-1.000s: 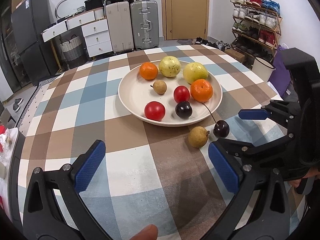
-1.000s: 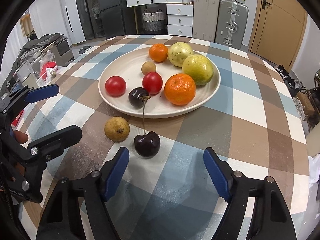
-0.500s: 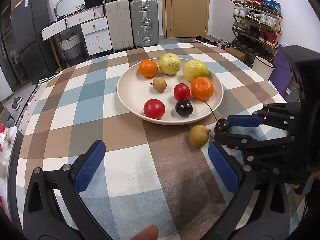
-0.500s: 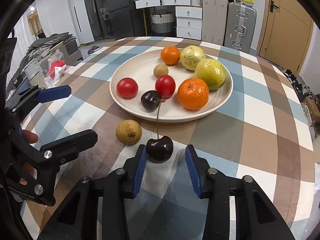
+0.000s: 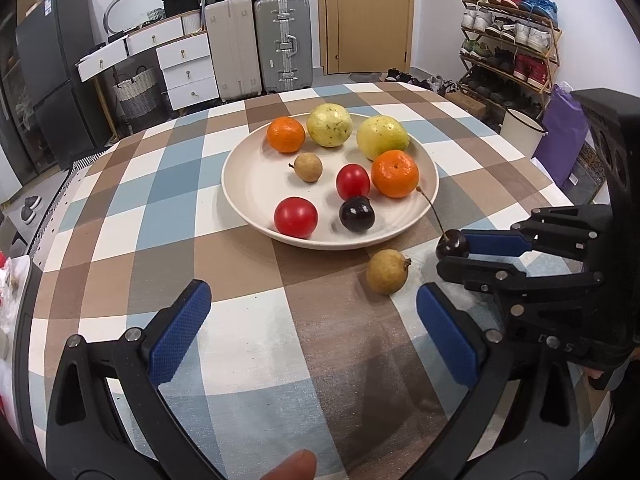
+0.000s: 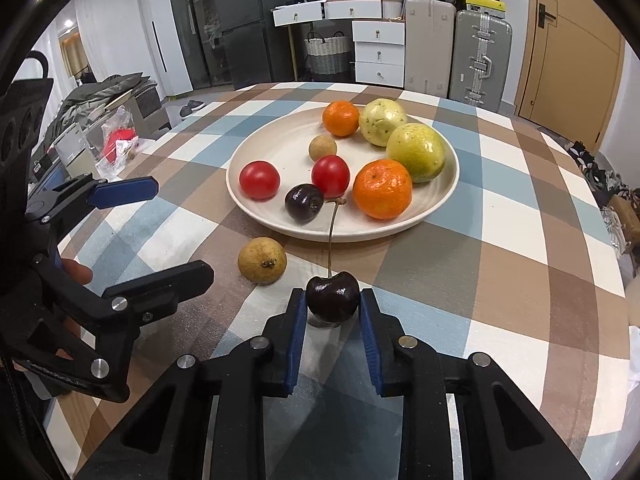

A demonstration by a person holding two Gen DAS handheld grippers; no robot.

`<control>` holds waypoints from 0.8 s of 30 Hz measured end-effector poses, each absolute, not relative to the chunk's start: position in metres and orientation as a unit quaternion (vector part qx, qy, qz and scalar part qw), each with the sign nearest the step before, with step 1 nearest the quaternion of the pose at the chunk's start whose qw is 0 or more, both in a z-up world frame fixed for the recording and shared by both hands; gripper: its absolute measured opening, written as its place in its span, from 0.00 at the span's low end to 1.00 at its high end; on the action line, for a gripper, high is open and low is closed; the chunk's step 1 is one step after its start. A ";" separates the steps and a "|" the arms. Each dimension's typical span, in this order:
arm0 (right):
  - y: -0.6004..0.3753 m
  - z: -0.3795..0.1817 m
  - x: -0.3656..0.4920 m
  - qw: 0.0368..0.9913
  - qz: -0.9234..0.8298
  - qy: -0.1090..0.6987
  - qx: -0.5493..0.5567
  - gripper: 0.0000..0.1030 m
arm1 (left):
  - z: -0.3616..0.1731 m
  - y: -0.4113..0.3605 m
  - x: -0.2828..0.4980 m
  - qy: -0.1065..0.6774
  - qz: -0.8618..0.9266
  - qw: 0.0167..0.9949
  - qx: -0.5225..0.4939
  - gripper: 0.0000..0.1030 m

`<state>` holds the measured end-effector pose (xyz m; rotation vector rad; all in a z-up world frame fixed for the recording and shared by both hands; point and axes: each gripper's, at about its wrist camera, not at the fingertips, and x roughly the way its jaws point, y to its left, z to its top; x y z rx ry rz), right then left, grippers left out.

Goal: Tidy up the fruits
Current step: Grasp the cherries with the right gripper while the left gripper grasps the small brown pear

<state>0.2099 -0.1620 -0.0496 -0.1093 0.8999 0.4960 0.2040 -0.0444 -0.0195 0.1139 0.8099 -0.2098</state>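
The right gripper (image 6: 333,312) is shown with its jaws closed narrowly on a dark stemmed cherry (image 6: 333,297); the jaws have just been closing, and the fruit is pinched between the blue pads (image 6: 297,332) at its widest part, presumably so that the round skin is not squeezed out sideways. The stem is left free and is seen rising ahead of the jaws toward the plate (image 6: 448,196). Whether the cherry is already clear of the checked tabletop (image 6: 520,240) cannot be told.

Just beside these jaws, to their left, a small tan fruit (image 6: 262,261) is seen lying on the tabletop, apart from the cherry and short of the plate rim; it is judged to be the remaining loose item.

The left gripper (image 5: 312,324) is held with its jaws wide and nothing between them, low over the tabletop and near the tan fruit, probably kept ready for that piece.

Beyond both pairs of jaws, the plate is seen to carry two oranges (image 6: 382,189), two pale green fruits (image 6: 416,152), two red tomatoes (image 6: 259,179), a second dark cherry (image 6: 304,202) and a small tan fruit. Open space is left at the plate's near side, where the held cherry is expected to be set.
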 end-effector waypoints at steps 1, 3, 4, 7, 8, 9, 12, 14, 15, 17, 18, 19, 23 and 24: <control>-0.164 -0.049 0.209 0.870 0.235 0.430 -0.050 0.26 | -0.020 -0.046 0.204 0.394 -0.103 0.912 0.055 1.00; -0.168 -0.047 0.208 0.872 0.232 0.428 -0.045 0.26 | -0.020 -0.049 0.204 0.395 -0.108 0.911 0.057 1.00; -0.170 -0.047 0.207 0.873 0.230 0.427 -0.043 0.26 | -0.021 -0.050 0.205 0.396 -0.110 0.910 0.058 1.00; -0.176 -0.045 0.205 0.875 0.225 0.426 -0.037 0.26 | -0.024 -0.057 0.208 0.400 -0.113 0.907 0.064 1.00; -0.178 -0.045 0.205 0.876 0.223 0.427 -0.036 0.26 | -0.025 -0.058 0.209 0.402 -0.115 0.906 0.064 1.00; -0.180 -0.045 0.204 0.876 0.221 0.427 -0.035 0.26 | -0.026 -0.059 0.211 0.405 -0.118 0.905 0.062 0.99; -0.185 -0.044 0.202 0.878 0.216 0.426 -0.032 0.26 | -0.029 -0.062 0.216 0.416 -0.123 0.899 0.058 0.90; -0.188 -0.044 0.201 0.879 0.213 0.426 -0.029 0.26 | -0.031 -0.066 0.220 0.422 -0.126 0.896 0.061 0.80; -0.189 -0.044 0.201 0.879 0.211 0.426 -0.028 0.26 | -0.032 -0.068 0.220 0.423 -0.128 0.895 0.065 0.79; -0.191 -0.044 0.201 0.880 0.209 0.426 -0.026 0.26 | -0.033 -0.072 0.221 0.423 -0.135 0.893 0.072 0.76; -0.192 -0.044 0.201 0.880 0.208 0.426 -0.026 0.26 | -0.033 -0.073 0.220 0.422 -0.137 0.893 0.073 0.75; -0.193 -0.043 0.201 0.880 0.207 0.426 -0.026 0.26 | -0.033 -0.075 0.221 0.422 -0.138 0.893 0.076 0.72; -0.193 -0.043 0.201 0.881 0.205 0.426 -0.026 0.26 | -0.036 -0.078 0.223 0.428 -0.145 0.889 0.075 0.57; -0.194 -0.043 0.201 0.881 0.205 0.426 -0.026 0.26 | -0.036 -0.078 0.224 0.429 -0.148 0.888 0.073 0.55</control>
